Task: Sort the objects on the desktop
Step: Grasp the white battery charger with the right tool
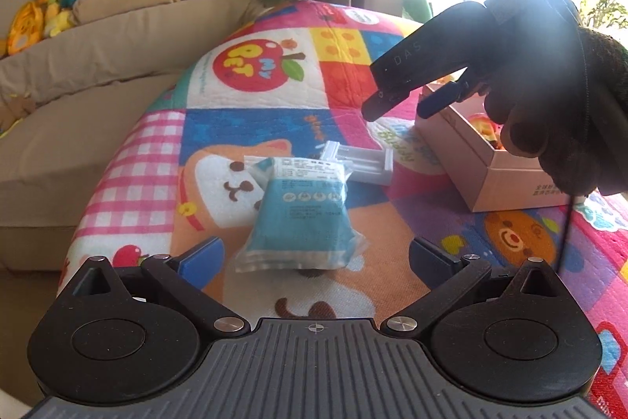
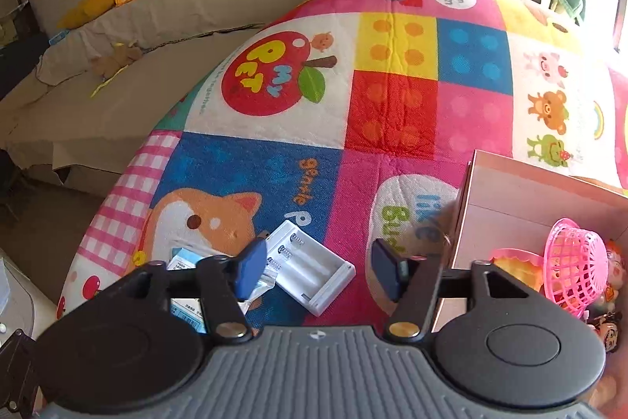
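On the right of the quilt-covered surface (image 2: 392,112), the cardboard box (image 1: 506,183) already holds a pink basket (image 2: 575,258) and some small toys, so part of the sorting looks done. Left of it, a blue packet (image 1: 302,214) and a white battery holder (image 2: 314,269) remain out. The left claw (image 1: 314,254) is spread before the packet; the right claw (image 2: 318,269) hangs empty, half spread.
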